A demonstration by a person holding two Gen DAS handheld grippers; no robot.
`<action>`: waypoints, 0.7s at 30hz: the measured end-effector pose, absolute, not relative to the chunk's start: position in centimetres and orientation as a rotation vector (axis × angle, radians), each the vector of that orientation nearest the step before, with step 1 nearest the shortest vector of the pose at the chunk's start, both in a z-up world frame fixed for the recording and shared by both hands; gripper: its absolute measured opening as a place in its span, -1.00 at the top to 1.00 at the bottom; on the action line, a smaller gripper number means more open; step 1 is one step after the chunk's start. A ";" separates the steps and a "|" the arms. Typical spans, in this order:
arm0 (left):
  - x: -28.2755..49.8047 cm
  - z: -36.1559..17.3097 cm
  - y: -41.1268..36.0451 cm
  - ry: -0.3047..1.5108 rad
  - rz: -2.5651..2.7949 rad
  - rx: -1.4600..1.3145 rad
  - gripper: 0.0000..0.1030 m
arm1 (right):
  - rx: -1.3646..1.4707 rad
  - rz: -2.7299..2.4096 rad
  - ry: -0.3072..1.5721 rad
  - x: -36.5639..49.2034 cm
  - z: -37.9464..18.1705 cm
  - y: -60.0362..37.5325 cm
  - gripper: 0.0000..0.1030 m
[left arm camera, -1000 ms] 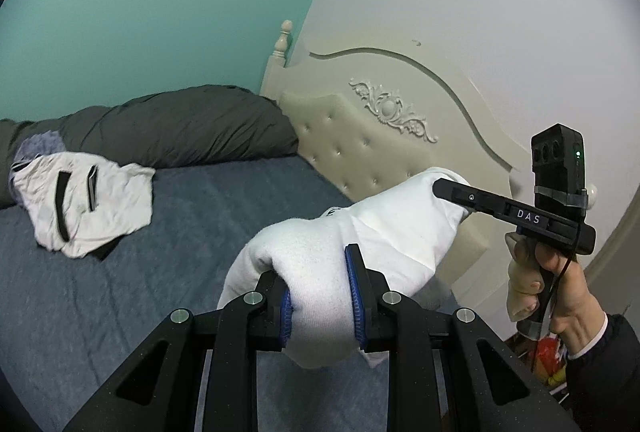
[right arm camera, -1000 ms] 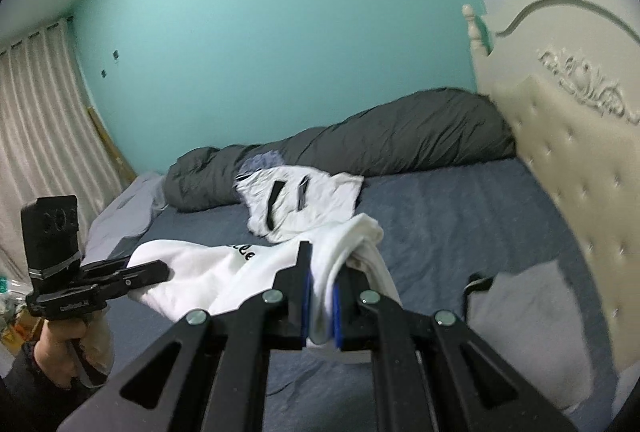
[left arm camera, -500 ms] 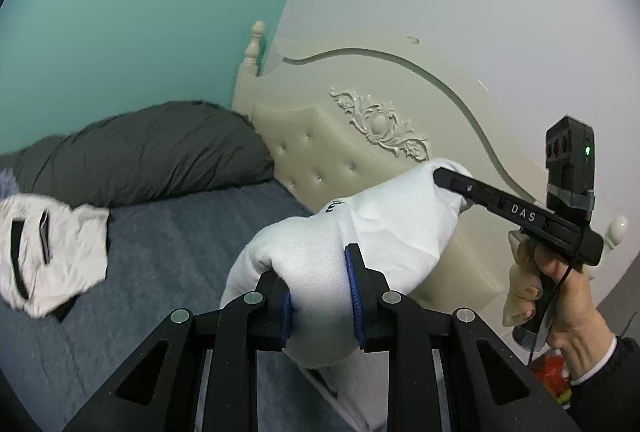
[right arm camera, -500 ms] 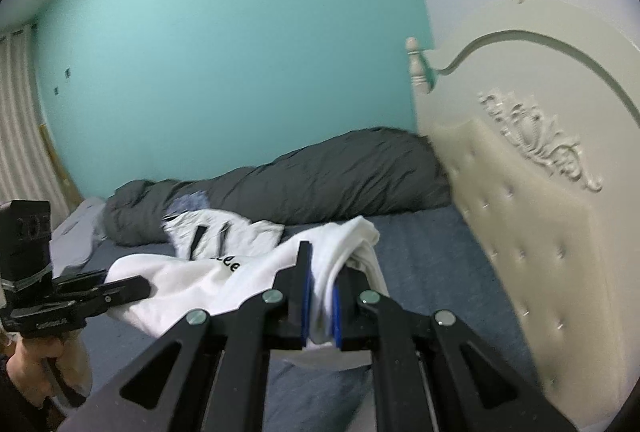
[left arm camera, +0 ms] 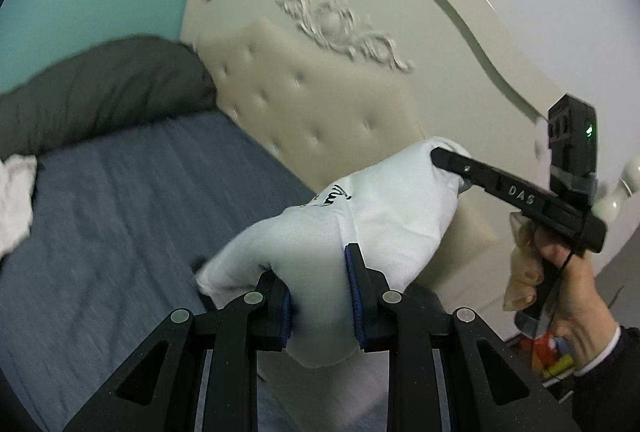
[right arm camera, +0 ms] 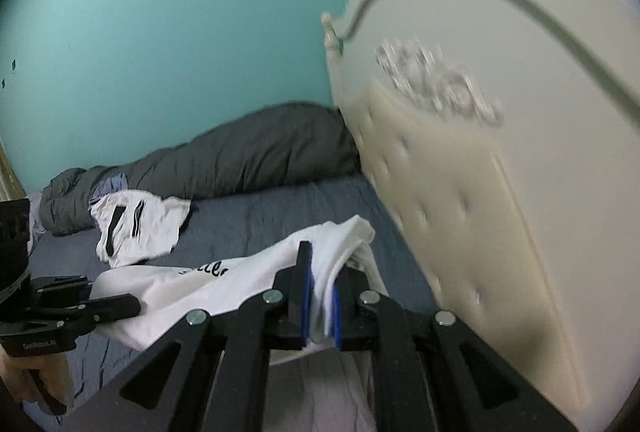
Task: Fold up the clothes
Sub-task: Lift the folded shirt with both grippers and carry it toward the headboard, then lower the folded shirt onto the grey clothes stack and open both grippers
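- Left gripper [left arm camera: 320,296] clenched on a thick bunch of the white T-shirt [left arm camera: 384,216], near the headboard [left arm camera: 328,103].
- Right gripper [right arm camera: 320,296] pinched nearly closed on the T-shirt's other end, beside the headboard, above the bed [right arm camera: 256,211].

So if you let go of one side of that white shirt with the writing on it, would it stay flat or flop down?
Probably flop. The white shirt sags between the left gripper and right gripper, so it looks soft, not stiff. It bunches thickly where each gripper pinches it, which suggests it crumples easily. It seems light, since two small pinches hold it above the bed.
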State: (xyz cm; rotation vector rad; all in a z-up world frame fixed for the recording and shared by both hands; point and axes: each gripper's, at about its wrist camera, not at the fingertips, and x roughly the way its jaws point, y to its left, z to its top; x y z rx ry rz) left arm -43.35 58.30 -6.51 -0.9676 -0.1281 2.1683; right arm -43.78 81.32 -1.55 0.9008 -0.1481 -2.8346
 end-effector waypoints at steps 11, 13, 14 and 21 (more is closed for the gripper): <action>-36.9 -11.4 59.7 -0.065 2.124 -1.059 0.51 | 1.076 -2.740 -0.281 -36.0 -7.7 84.5 0.85; -36.2 -12.5 59.7 -0.073 2.114 -1.083 0.51 | 1.106 -2.723 -0.308 -34.9 -8.9 84.9 0.85; -35.8 -13.1 59.5 -0.077 2.109 -1.097 0.51 | 1.121 -2.714 -0.322 -34.3 -9.5 85.0 0.85; -34.5 -16.6 57.6 -0.200 2.078 -1.199 0.49 | 1.209 -2.644 -0.408 -32.5 -13.3 85.4 0.85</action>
